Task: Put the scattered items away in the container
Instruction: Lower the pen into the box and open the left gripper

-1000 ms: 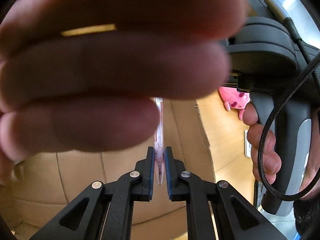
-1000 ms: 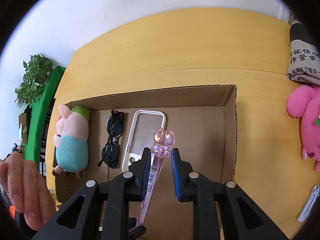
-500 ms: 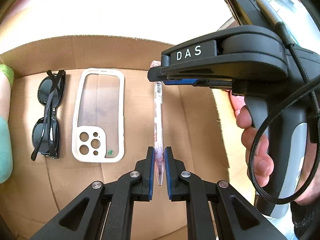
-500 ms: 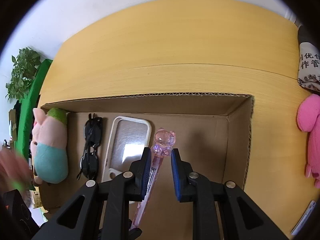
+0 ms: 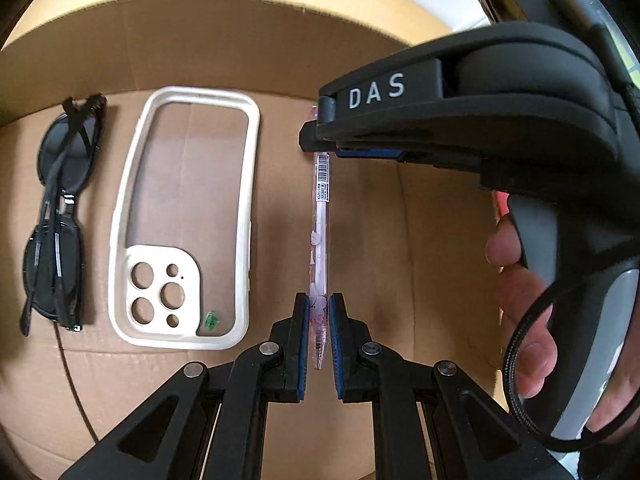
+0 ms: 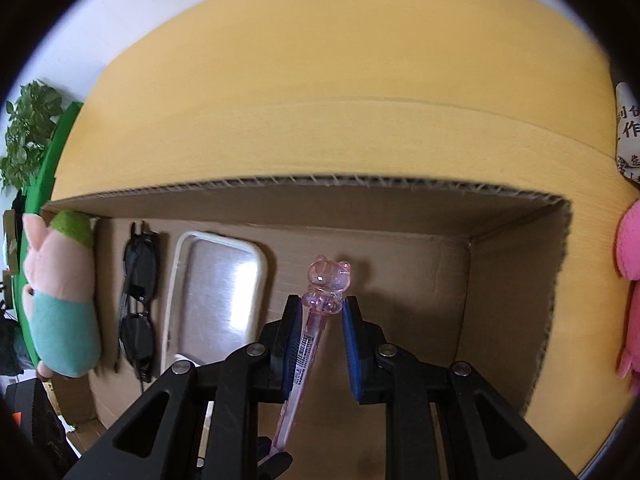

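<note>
A pink see-through pen with a bear-shaped cap hangs over the floor of the cardboard box. My left gripper is shut on the pen's tip end. My right gripper sits around the cap end with its jaws apart, a gap showing between the right pad and the pen. The right gripper's body crosses above the pen in the left wrist view.
In the box lie a white phone case, black sunglasses and a pig plush at the left wall. A pink plush lies on the yellow table right of the box.
The hand that covered the left view is gone. Both grippers have sunk lower into the box with the pen. My right gripper's jaws have opened wider around the cap.
</note>
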